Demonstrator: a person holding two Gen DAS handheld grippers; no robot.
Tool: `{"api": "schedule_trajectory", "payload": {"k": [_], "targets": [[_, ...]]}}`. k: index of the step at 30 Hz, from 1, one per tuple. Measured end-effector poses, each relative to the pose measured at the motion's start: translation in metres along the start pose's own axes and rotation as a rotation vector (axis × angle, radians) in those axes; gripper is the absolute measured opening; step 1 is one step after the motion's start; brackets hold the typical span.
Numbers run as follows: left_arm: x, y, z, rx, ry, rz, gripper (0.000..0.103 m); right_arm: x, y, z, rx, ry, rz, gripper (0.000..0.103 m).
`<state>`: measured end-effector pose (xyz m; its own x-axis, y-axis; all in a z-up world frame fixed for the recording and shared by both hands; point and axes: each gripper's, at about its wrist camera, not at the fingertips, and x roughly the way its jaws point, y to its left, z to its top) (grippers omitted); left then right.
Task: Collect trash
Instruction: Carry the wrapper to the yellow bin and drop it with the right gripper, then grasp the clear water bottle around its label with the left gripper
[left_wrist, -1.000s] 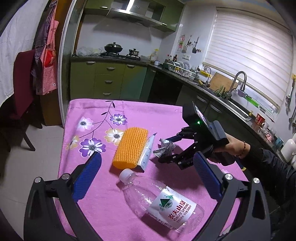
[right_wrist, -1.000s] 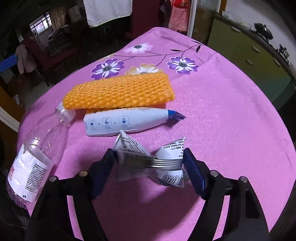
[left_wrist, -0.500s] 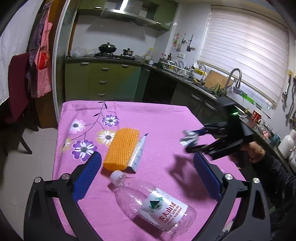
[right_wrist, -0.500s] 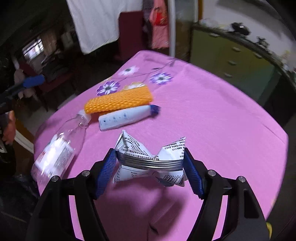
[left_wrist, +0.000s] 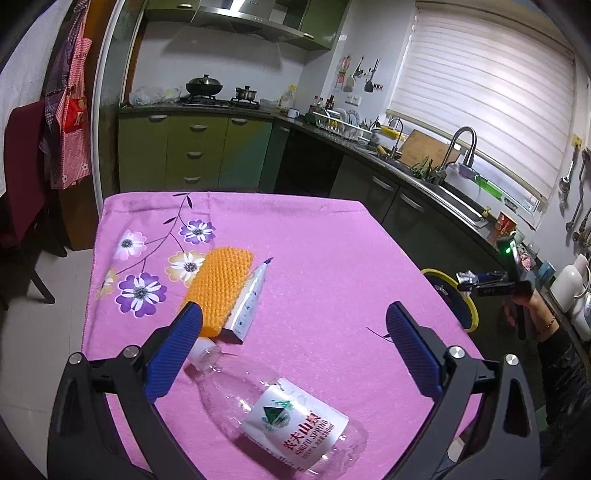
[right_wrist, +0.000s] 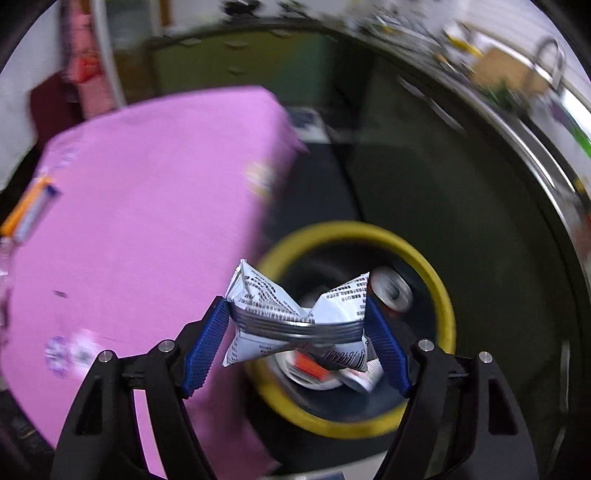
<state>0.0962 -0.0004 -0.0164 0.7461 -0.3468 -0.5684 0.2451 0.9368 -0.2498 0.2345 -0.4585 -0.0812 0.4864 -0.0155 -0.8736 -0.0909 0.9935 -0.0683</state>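
Our right gripper (right_wrist: 297, 332) pinches one crumpled wrapper (right_wrist: 295, 319) above the yellow-rimmed bin (right_wrist: 441, 295), just past the table (left_wrist: 332, 236) edge; a second ago it was over the cloth. Our left gripper (left_wrist: 293, 349) hangs wide open over one bottle (left_wrist: 280, 402). Beyond the bottle lie one tube (left_wrist: 249, 299) and one orange net (left_wrist: 221, 284), with bare cloth toward the bin.

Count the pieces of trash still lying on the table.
3. A plastic bottle lies nearest the left gripper, an orange sponge sits beyond it, and a tube rests against the sponge's right edge. The grippers may hide more.
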Motion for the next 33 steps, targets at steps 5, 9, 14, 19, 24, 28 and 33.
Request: {"api": "schedule_trajectory", "payload": {"k": [5,9,14,19,24,28,33], "targets": [[0.002,-0.009,-0.003,0.017,0.024,0.005,0.095,0.028,-0.039,-0.021,0.082,0.073,-0.078,0.083],[0.003,-0.010,-0.001,0.014,0.038,0.016,0.095,0.023,-0.054,-0.029,0.148,0.041,-0.069,0.086],[0.007,-0.007,0.001,-0.026,0.082,0.047,0.095,-0.009,-0.045,-0.034,0.176,-0.050,-0.040,0.089],[0.015,-0.002,-0.002,-0.126,0.188,0.068,0.095,-0.033,-0.014,-0.044,0.142,-0.116,0.032,0.091],[0.024,0.003,-0.011,-0.213,0.292,0.107,0.095,-0.037,0.012,-0.040,0.083,-0.133,0.089,0.091],[0.034,0.008,-0.019,-0.263,0.398,0.165,0.095,-0.032,0.026,-0.037,0.052,-0.140,0.120,0.091],[0.047,0.014,-0.022,-0.339,0.524,0.203,0.095,-0.030,0.040,-0.037,0.014,-0.145,0.149,0.091]]}}
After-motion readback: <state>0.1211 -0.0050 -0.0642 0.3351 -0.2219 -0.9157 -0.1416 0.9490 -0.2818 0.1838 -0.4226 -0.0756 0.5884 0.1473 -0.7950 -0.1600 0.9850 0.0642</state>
